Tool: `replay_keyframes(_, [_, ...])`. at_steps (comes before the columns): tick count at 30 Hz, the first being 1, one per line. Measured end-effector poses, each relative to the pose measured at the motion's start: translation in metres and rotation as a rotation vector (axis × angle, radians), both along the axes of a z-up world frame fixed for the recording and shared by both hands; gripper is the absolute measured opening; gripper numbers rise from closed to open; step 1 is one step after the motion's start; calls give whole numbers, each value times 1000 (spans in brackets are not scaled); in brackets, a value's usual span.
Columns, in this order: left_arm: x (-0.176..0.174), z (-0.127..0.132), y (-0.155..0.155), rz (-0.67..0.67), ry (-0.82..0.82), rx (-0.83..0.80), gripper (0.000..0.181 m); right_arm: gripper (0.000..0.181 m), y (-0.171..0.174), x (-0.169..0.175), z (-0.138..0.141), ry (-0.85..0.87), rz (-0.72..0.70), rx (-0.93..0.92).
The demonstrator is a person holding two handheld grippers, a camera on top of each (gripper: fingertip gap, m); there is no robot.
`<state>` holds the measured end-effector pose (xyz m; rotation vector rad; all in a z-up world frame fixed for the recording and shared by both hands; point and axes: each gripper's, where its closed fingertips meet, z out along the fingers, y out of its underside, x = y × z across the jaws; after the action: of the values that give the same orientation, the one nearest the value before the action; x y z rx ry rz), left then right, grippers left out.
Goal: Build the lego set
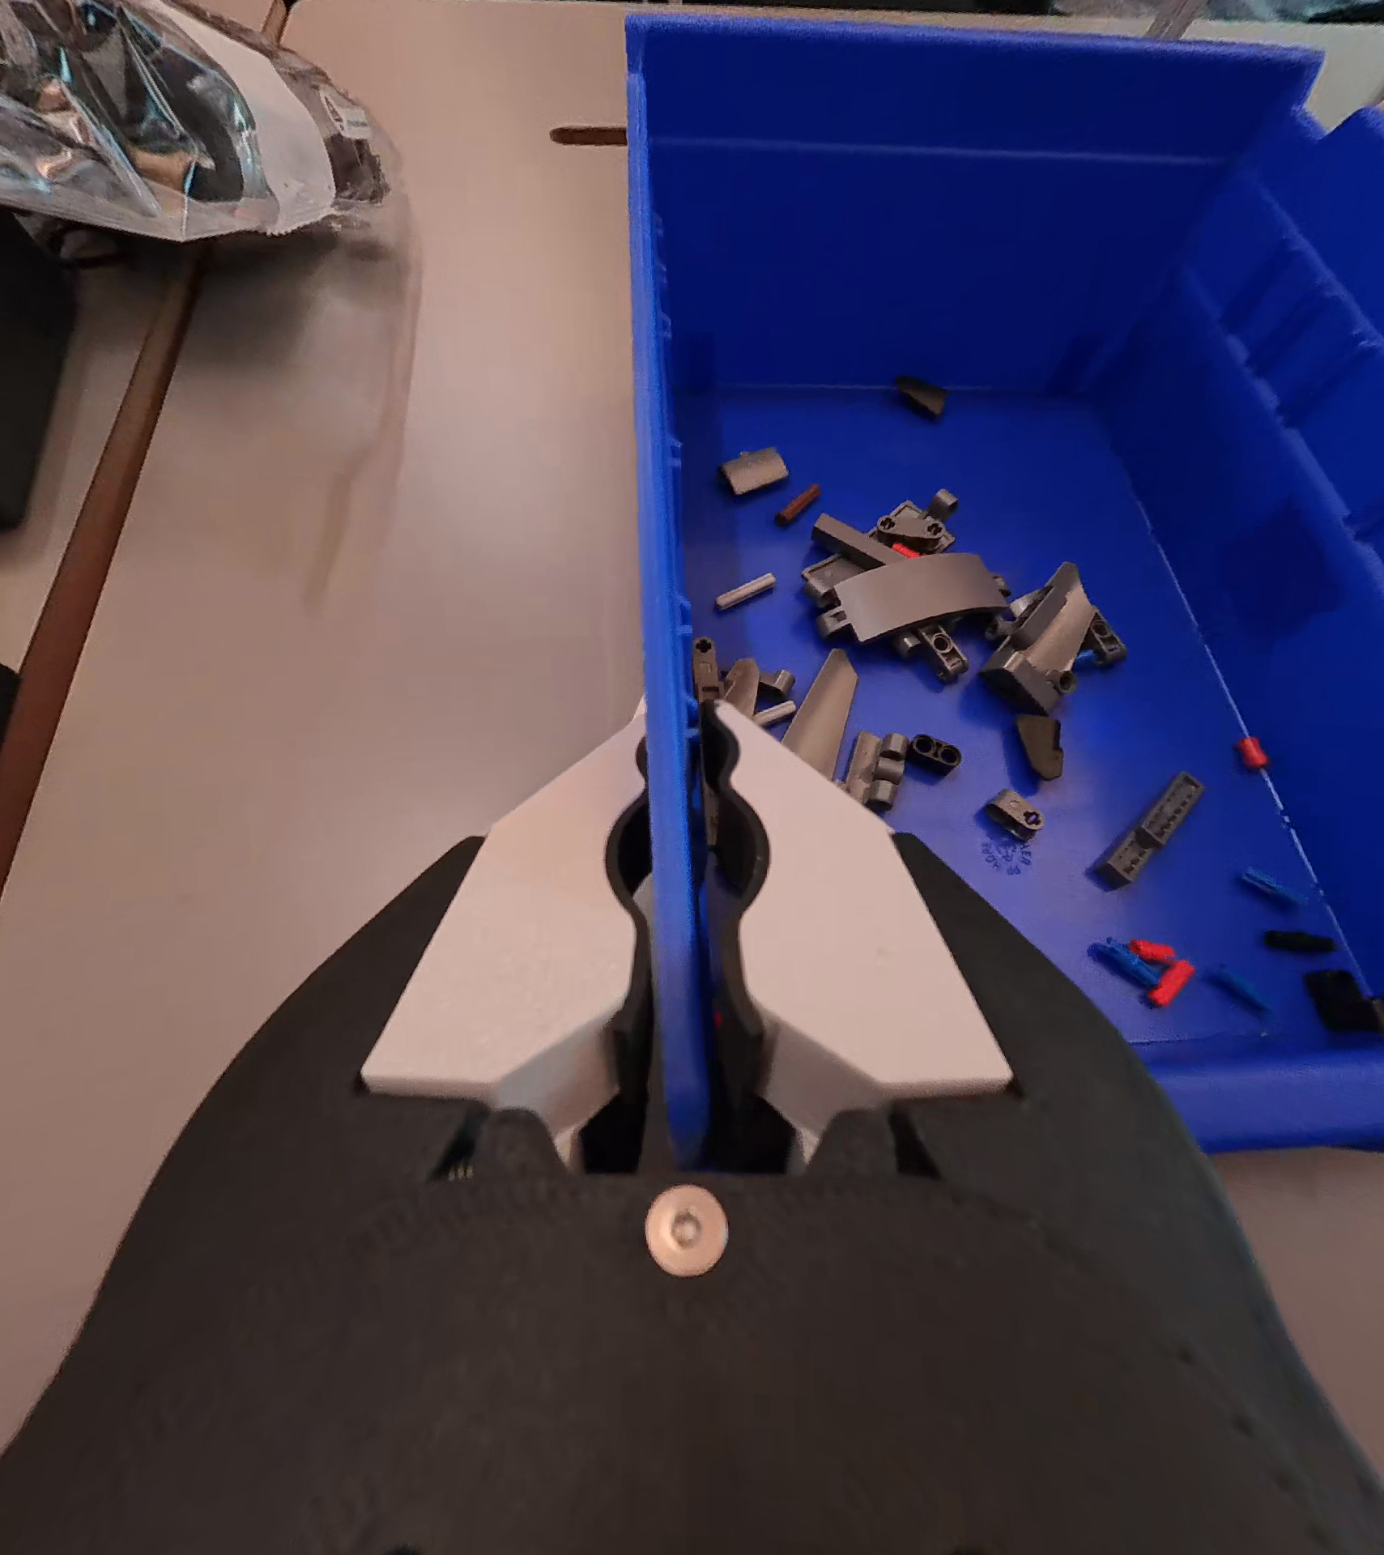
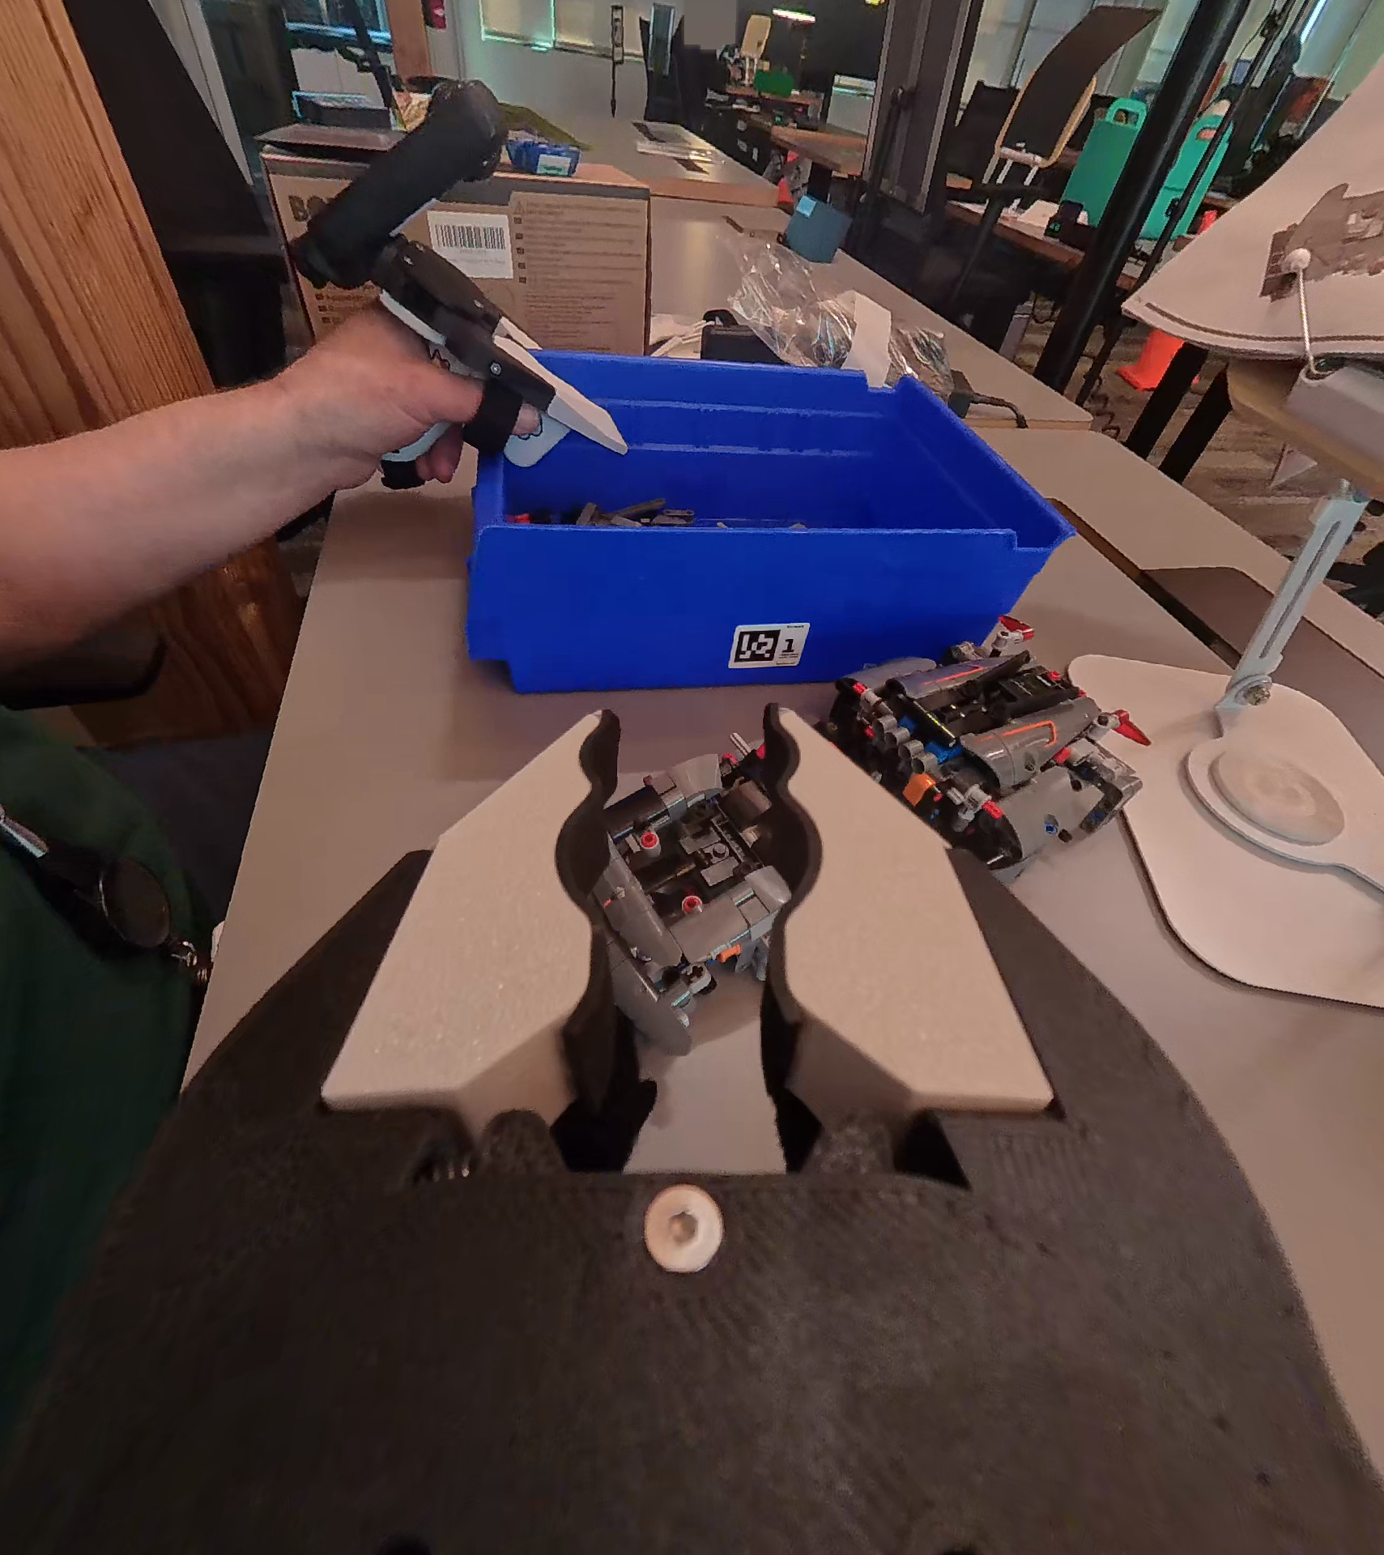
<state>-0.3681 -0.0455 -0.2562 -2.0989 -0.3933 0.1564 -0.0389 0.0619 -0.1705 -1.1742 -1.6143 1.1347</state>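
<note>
The left gripper (image 1: 676,808) is clamped on the blue bin (image 1: 966,252) wall, likely steadying it, while the right gripper (image 2: 688,740), jaws apart, must close on the grey sub-assembly (image 2: 688,883) between them.

— Furniture?
— One grey table (image 2: 419,715); a second grey table (image 2: 798,244) behind it; a wooden slatted panel (image 2: 23,252) at left; dark desks (image 2: 999,219) farther back.
— Other items?
— Cardboard box (image 2: 570,261), teal chair (image 2: 1134,160), orange cone (image 2: 1151,358) on patterned floor (image 2: 1260,471).
— Light?
— Bright glazed partitions (image 2: 520,21) along the far wall — dim interior otherwise.
</note>
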Motion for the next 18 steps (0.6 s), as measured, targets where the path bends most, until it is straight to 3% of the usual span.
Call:
replay_keyframes(2, [2, 9, 0, -12, -19, 65, 16, 34, 0, -2, 2, 5, -1, -2])
replay_keyframes(7, [4, 34, -11, -38, 21, 138, 28, 33, 0, -9, 4, 13, 2, -15])
replay_keyframes(18, [15, 40, -31, -62, 88, 143, 28, 33, 0, -15, 4, 24, 14, -18])
